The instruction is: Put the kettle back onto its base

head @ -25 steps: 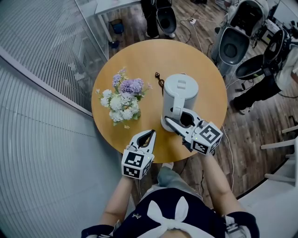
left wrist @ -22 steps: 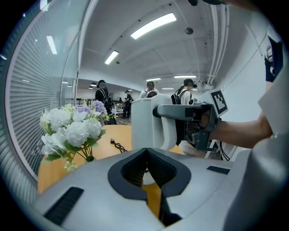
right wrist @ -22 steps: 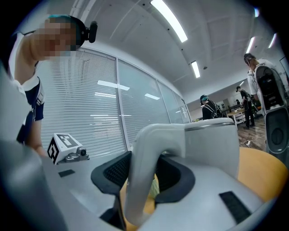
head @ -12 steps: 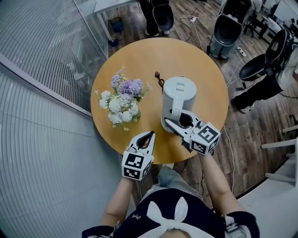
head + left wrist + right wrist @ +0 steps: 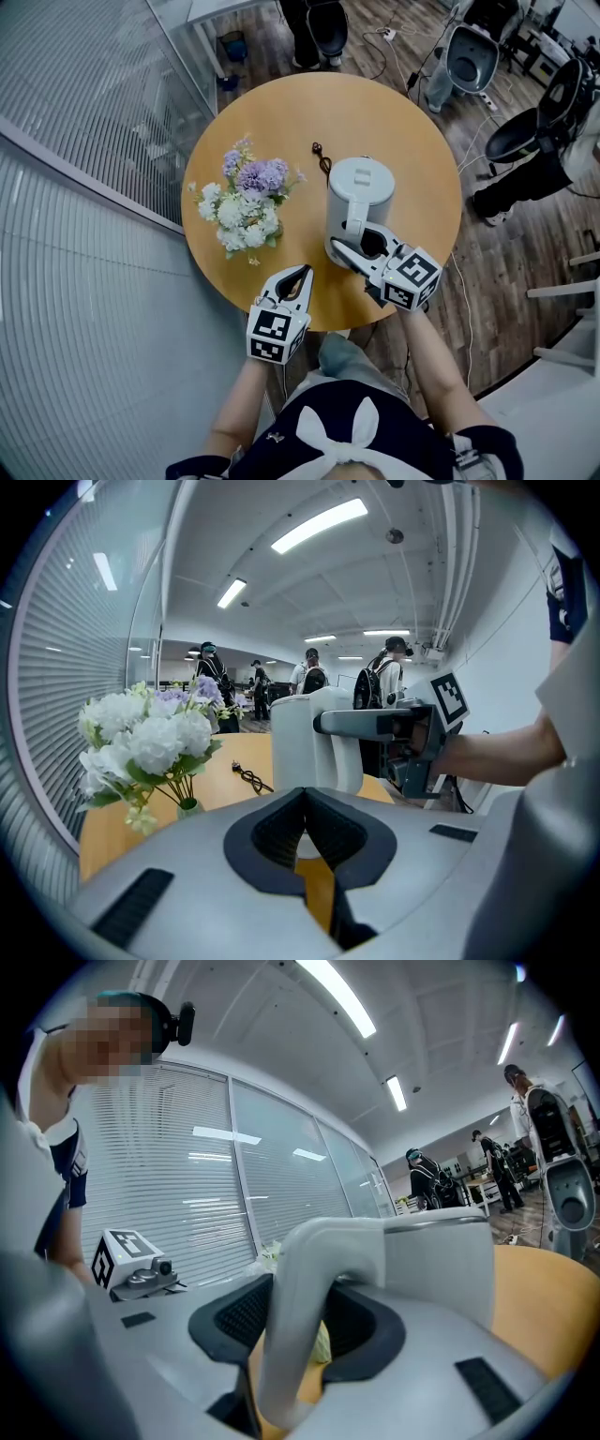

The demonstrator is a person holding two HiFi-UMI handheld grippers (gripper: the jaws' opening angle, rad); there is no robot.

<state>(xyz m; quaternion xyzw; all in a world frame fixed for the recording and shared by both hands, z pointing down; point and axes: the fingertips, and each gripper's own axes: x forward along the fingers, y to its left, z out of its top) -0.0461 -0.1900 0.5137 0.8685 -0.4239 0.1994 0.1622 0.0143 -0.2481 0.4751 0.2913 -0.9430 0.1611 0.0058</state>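
Observation:
A white electric kettle (image 5: 359, 197) stands upright on the right half of the round wooden table (image 5: 394, 122), its handle toward me. My right gripper (image 5: 359, 246) is shut on that handle (image 5: 309, 1297), which fills the gap between the dark pads. A wider white rim shows under the kettle's foot; I cannot tell whether it is seated there. The black cord (image 5: 321, 159) lies on the table behind the kettle. My left gripper (image 5: 304, 273) hovers at the table's near edge, shut with nothing in it. In the left gripper view the kettle (image 5: 305, 738) rises just beyond the closed pads.
A vase of white and purple flowers (image 5: 246, 202) stands on the table's left half, close to the kettle. A glass wall with blinds runs along the left. Grey chairs (image 5: 473, 61) and a person's legs (image 5: 525, 183) are on the floor at right.
The right gripper and the kettle have sunk slightly toward the table. The left gripper has stayed where it was.

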